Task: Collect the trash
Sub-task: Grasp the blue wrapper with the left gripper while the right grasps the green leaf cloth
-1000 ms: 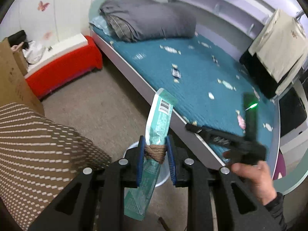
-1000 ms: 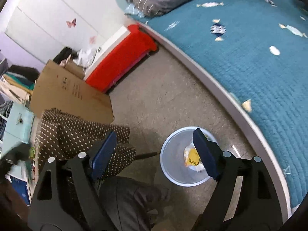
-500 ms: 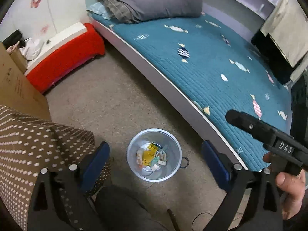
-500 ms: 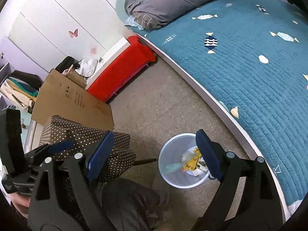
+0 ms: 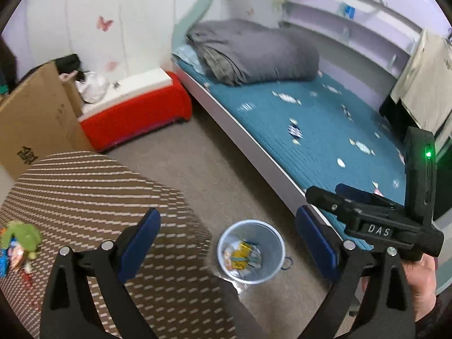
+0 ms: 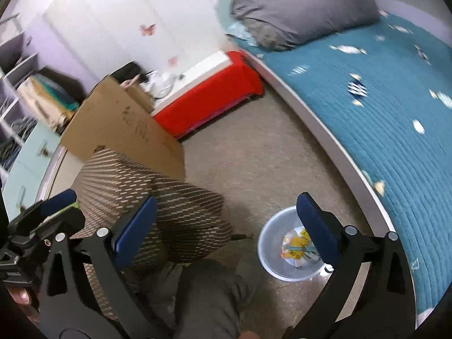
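A small translucent trash bin (image 5: 251, 250) stands on the floor beside the bed, with yellow and teal wrappers inside. It also shows in the right wrist view (image 6: 288, 252). My left gripper (image 5: 227, 243) is open and empty above the bin. My right gripper (image 6: 226, 228) is open and empty, its right finger over the bin; it also shows at the right of the left wrist view (image 5: 367, 214). More trash (image 5: 17, 243), green and colourful wrappers, lies on the dotted brown surface (image 5: 99, 197) at the far left.
A bed with a teal cover (image 5: 310, 124) and grey duvet (image 5: 254, 53) runs along the right. A red bench (image 5: 132, 113) and a cardboard sheet (image 5: 34, 113) stand at the back left. A knee in grey trousers (image 6: 203, 296) is below.
The left gripper opened and dropped the teal wrapper into the bin, then tilted up and left. The right gripper stayed open and swung to view more of the room.
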